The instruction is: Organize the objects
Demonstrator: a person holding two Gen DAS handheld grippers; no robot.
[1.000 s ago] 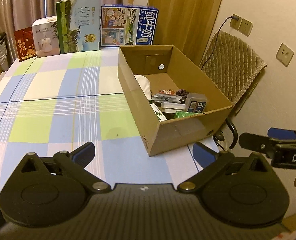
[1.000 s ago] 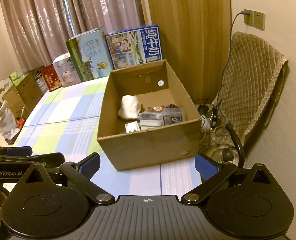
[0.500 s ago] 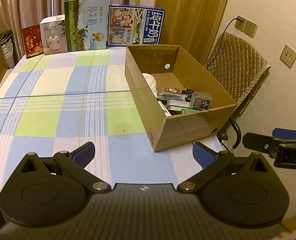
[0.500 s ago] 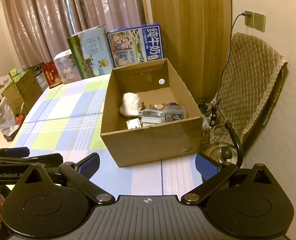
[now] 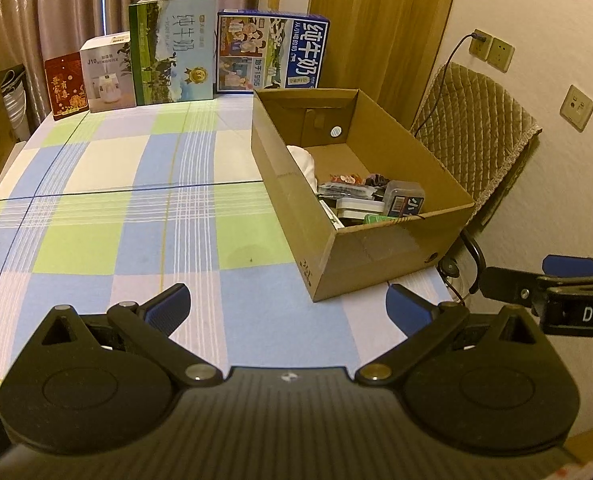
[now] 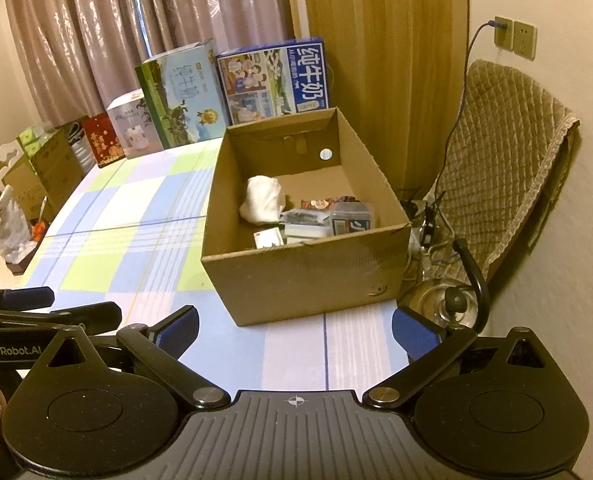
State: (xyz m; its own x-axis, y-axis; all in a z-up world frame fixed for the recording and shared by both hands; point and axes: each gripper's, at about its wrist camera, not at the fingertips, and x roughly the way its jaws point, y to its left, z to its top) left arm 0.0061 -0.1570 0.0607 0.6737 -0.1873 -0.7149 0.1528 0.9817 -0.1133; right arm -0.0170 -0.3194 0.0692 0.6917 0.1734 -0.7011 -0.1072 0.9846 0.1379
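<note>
Cardboard box [image 6: 304, 276] holds white bundle [image 6: 262, 200], small packets [image 6: 350, 218].

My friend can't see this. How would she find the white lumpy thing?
Find the open cardboard box on the checked table. Look inside, against its left wall, about halfway back: the white lump sits there. It is soft, rounded and plain, while the other things beside it are flat, printed packets and small boxes.
</note>
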